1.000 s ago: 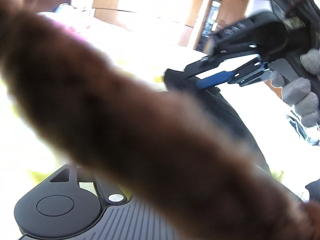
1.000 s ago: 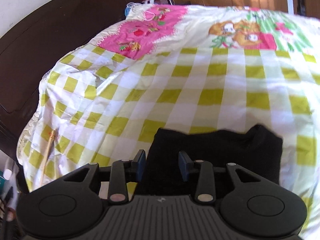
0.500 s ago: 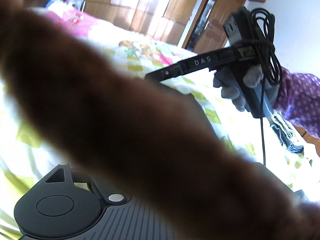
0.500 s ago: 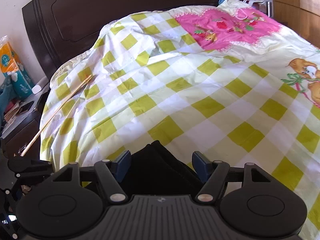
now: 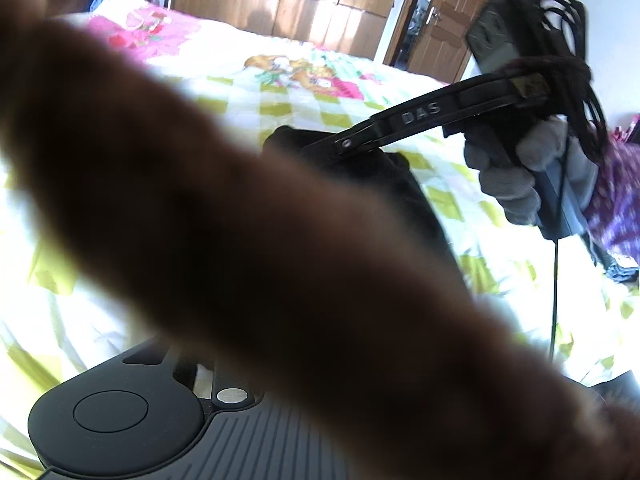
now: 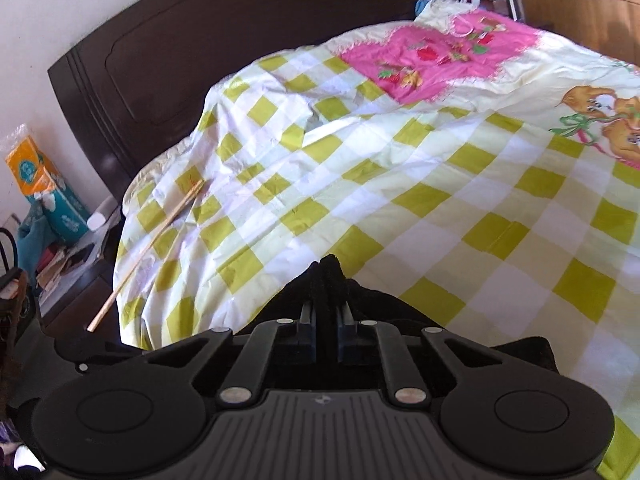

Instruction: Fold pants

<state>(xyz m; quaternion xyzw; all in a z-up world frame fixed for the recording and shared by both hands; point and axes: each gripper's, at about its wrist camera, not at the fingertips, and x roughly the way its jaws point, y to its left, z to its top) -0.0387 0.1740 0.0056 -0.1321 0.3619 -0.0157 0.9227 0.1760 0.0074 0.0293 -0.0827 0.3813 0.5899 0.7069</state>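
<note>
The black pants (image 6: 326, 276) lie on the yellow-checked bedspread (image 6: 400, 168). In the right wrist view my right gripper (image 6: 326, 312) is shut on a pinched-up ridge of the pants fabric. In the left wrist view the pants (image 5: 404, 184) show as a dark heap, with the right gripper (image 5: 344, 146) clamped on their near end and held by a gloved hand (image 5: 516, 168). A blurred brown strip (image 5: 240, 220) lies across the left lens and hides my left gripper's fingers.
A dark wooden headboard (image 6: 180, 60) stands at the bed's left end. A thin wooden stick (image 6: 156, 240) lies near the bed's edge. A cluttered nightstand with tissue packs (image 6: 44, 188) stands beside the bed. Wooden wardrobes and a door (image 5: 440, 20) stand behind the bed.
My right gripper went from open over the pants to shut on a ridge of the fabric. The left wrist view shifted a little; the brown strip still covers it.
</note>
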